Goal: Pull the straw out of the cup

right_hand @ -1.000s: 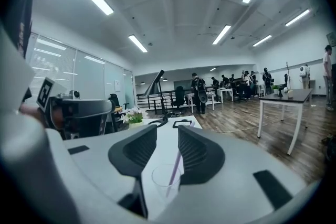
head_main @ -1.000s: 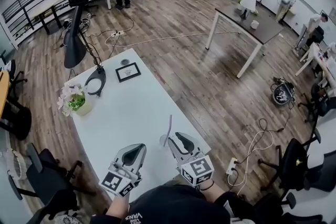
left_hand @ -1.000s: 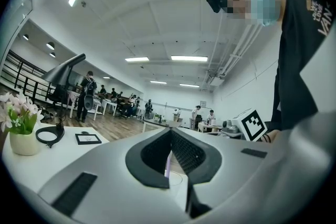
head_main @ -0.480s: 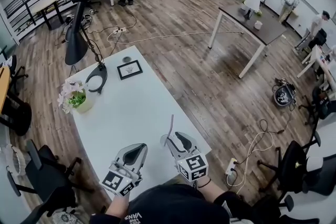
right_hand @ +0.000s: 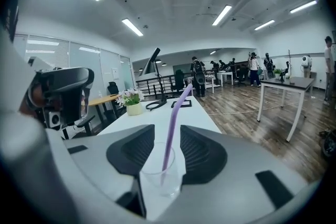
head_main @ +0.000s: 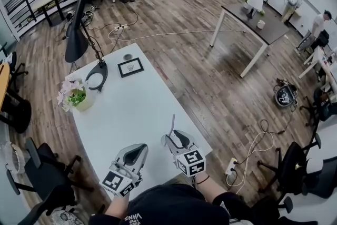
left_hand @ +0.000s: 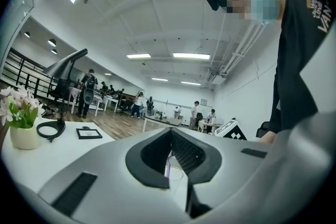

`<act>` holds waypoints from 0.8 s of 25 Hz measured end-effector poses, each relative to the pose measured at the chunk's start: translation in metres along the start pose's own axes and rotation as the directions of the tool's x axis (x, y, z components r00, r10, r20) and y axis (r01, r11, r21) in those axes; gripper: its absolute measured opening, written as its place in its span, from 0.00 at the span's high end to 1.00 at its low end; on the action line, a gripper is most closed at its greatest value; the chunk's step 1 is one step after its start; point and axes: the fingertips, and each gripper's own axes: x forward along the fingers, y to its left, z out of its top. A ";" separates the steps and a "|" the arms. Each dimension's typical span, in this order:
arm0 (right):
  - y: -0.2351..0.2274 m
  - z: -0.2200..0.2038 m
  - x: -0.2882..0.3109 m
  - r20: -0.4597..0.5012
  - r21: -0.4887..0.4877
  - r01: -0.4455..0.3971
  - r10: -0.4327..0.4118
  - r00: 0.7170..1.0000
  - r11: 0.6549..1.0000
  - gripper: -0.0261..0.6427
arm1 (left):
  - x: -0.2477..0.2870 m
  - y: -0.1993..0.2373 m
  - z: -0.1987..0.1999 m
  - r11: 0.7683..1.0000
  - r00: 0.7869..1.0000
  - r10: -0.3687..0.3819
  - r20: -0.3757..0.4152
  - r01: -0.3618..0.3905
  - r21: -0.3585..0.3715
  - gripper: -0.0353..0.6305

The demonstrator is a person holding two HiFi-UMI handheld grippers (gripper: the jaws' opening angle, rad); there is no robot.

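- You are wearing a black shirt [head_main: 168, 208] with white lettering across it; "VAN" is showing clearly, and the rest is running out of sight.
- Your left tongs [left_hand: 170, 131] are sitting clenched, tips meeting, with nothing in their grasp, pointing level over the near end of the white table [head_main: 126, 108].
- Your right tongs [right_hand: 168, 127] are standing released. Their jaws have just been opening, and the pads are pressing on nothing.
- The clear cup [right_hand: 160, 176] is standing upright on the table near its right edge, low between the right tongs' jaws.
- The purple straw [right_hand: 173, 123] is still sitting in the cup, rising through the gap between those jaws and bending at the top, apart from both pads.
- Farther along the table, a pot of pale flowers [head_main: 76, 98] is standing at the left edge, beside the ring base of a black lamp [head_main: 76, 39].
- A small black-framed card [head_main: 129, 67] is lying near the far end; its print is too small to read.
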 end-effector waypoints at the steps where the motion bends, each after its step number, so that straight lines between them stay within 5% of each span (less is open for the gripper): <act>1: -0.001 -0.001 0.001 -0.003 -0.001 0.003 -0.003 1.000 1.000 0.74 | 0.000 0.000 -0.001 1.000 1.000 0.001 -0.002 -0.001 -0.001 0.93; 10: -0.003 -0.002 0.010 -0.016 -0.008 0.004 -0.004 1.000 1.000 0.75 | -0.003 0.005 -0.001 1.000 1.000 0.017 0.002 -0.017 -0.005 0.93; 20: -0.004 -0.004 0.013 -0.024 -0.023 0.015 -0.015 1.000 1.000 0.87 | -0.005 0.005 0.000 1.000 1.000 0.022 0.002 -0.022 -0.008 0.93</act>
